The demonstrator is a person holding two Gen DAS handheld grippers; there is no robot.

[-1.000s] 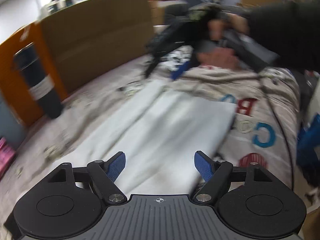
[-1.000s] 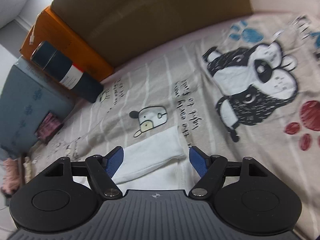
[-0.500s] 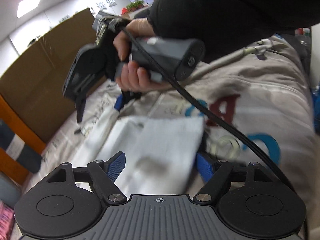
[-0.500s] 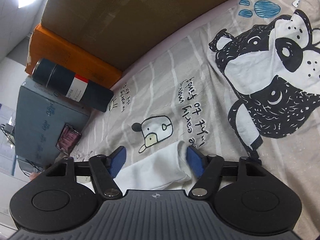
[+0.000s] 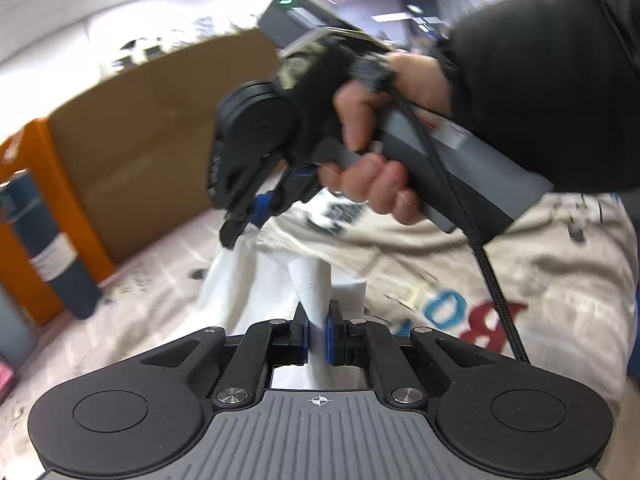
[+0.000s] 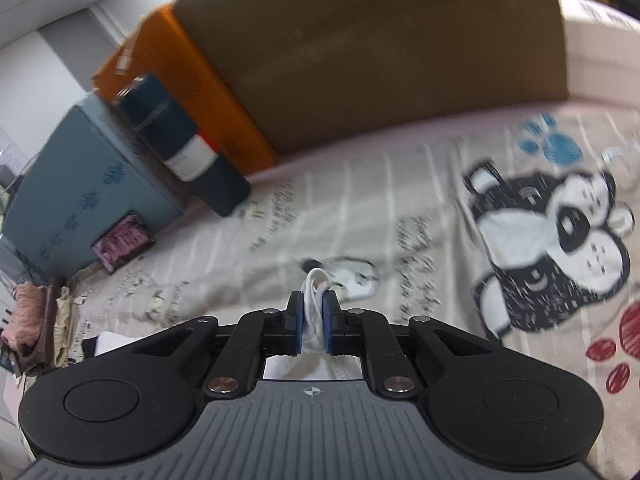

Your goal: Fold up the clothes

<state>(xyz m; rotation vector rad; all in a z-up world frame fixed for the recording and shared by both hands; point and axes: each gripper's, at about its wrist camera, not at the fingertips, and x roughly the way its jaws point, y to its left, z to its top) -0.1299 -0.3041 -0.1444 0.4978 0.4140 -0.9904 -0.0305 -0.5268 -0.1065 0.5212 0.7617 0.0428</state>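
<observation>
Left wrist view: my left hand-held gripper (image 5: 317, 330) is clamped on a bunched fold of the white garment (image 5: 310, 284) at lower centre of the frame, its blue pads having just closed in, with cloth pinched between them. The rest of the garment trails up and to the left across the printed bedsheet (image 5: 552, 280), a grey-beige cloth with large coloured letters at lower right. At upper centre my right hand (image 5: 372, 160), in a dark sleeve (image 5: 540, 80), grips the grey handle of my right hand-held gripper (image 5: 262, 204), whose blue-tipped fingers pinch another part of the same white cloth. A black braided cable (image 5: 480, 256) runs down from that handle toward the lower right. A brown cardboard panel (image 5: 160, 148) stands at centre left, with an orange box (image 5: 52, 184) and a dark cylindrical can (image 5: 48, 248) at the far left edge.

Right wrist view: my right hand-held gripper, at lower centre (image 6: 314, 320), has likewise just drawn its jaws together, and a gathered tuft of the white garment (image 6: 314, 300) is squeezed between the pads and sticks up past them. Beyond it the bedsheet (image 6: 420, 220) shows a black-and-white cartoon dog (image 6: 548, 248) at right. The cardboard panel (image 6: 380, 52) fills the upper centre; the orange box (image 6: 180, 80), the can (image 6: 188, 148) and a blue-grey box (image 6: 84, 188) sit at upper left. Both views are motion-blurred.
</observation>
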